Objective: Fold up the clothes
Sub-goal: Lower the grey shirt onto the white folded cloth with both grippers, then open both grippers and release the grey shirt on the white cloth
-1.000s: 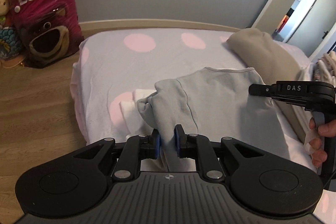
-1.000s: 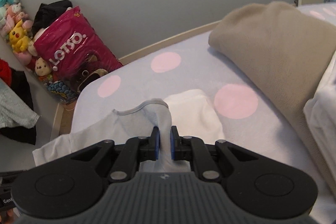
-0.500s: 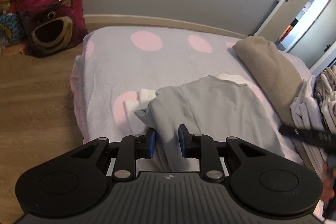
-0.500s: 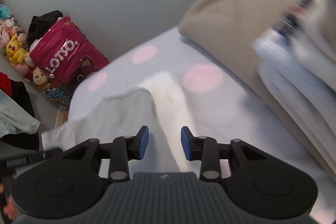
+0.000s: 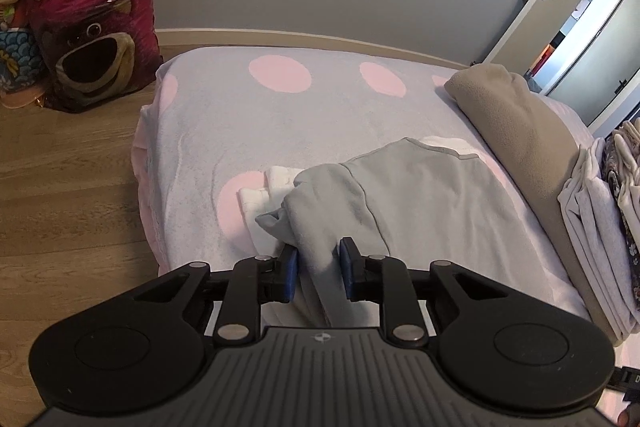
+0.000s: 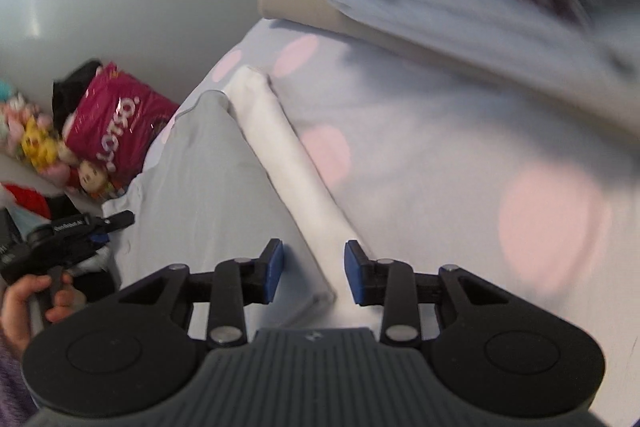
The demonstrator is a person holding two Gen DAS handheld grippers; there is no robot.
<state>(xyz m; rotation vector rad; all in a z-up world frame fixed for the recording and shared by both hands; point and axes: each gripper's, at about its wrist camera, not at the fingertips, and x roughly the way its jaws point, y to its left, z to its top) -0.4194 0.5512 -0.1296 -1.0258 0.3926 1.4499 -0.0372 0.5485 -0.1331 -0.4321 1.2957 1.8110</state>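
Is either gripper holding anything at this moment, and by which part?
Nothing is held. Both the left gripper and right gripper are open; the grey garment lies loose on the bed between them.

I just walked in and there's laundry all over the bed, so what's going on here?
A person is folding clothes on the polka-dot bed with a handheld gripper in each hand. A grey garment lies spread on the bed, overlapping a white piece. The left gripper is open, with a grey sleeve lying loose between its fingers. The right gripper is also open, low over the white piece. A stack of clothes and a tan blanket sit alongside.
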